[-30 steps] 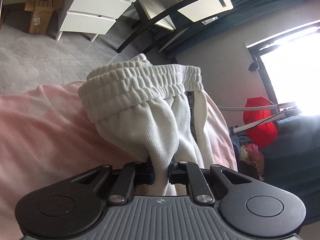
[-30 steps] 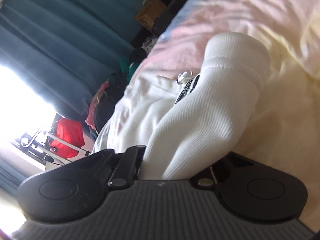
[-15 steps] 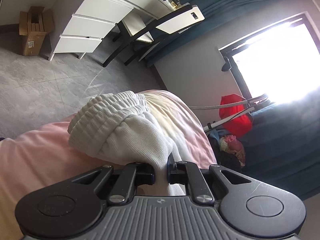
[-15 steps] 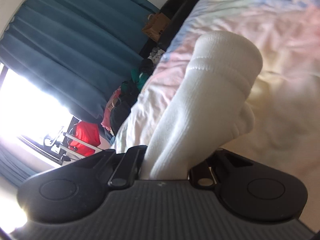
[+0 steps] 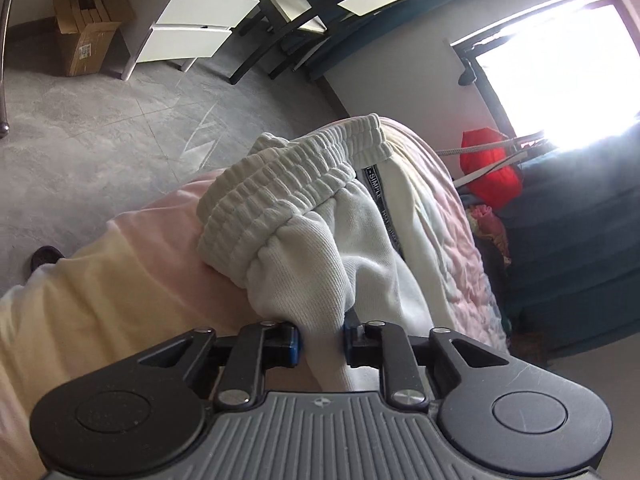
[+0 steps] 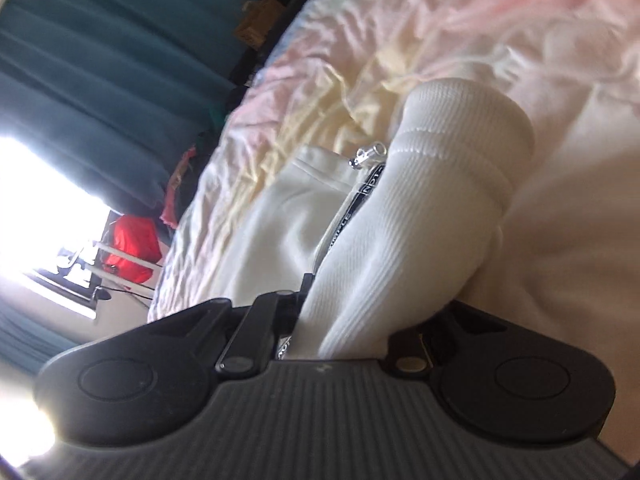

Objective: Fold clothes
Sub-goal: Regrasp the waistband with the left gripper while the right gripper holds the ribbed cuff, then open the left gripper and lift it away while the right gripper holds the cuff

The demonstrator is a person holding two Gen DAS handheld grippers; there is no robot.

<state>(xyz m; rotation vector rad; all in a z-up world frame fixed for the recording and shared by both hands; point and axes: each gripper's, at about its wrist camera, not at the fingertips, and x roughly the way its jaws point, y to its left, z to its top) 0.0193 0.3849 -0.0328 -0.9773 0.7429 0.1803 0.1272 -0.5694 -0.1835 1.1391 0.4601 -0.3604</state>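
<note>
White sweatpants [image 5: 320, 240] lie bunched on a pink and yellow bedsheet [image 5: 120, 280]. My left gripper [image 5: 321, 340] is shut on the cloth just below the ribbed elastic waistband [image 5: 288, 184]. My right gripper [image 6: 344, 320] is shut on the ribbed leg cuff [image 6: 452, 152] of the same sweatpants [image 6: 280, 224], which sticks out ahead of the fingers. A black printed stripe [image 6: 352, 208] and a silver zipper pull [image 6: 366, 156] show beside the cuff.
The bed edge drops to a grey tiled floor [image 5: 100, 120] on the left. White drawers [image 5: 200, 20], a cardboard box [image 5: 84, 48] and a chair stand beyond. Teal curtains [image 6: 100, 80], a bright window and a red bag [image 5: 492, 172] lie past the bed's far side.
Both grippers have swung while keeping their grip. The waistband has spread out over the bed again in the left view; more of the pants body and zipper show beside the cuff in the right view.
</note>
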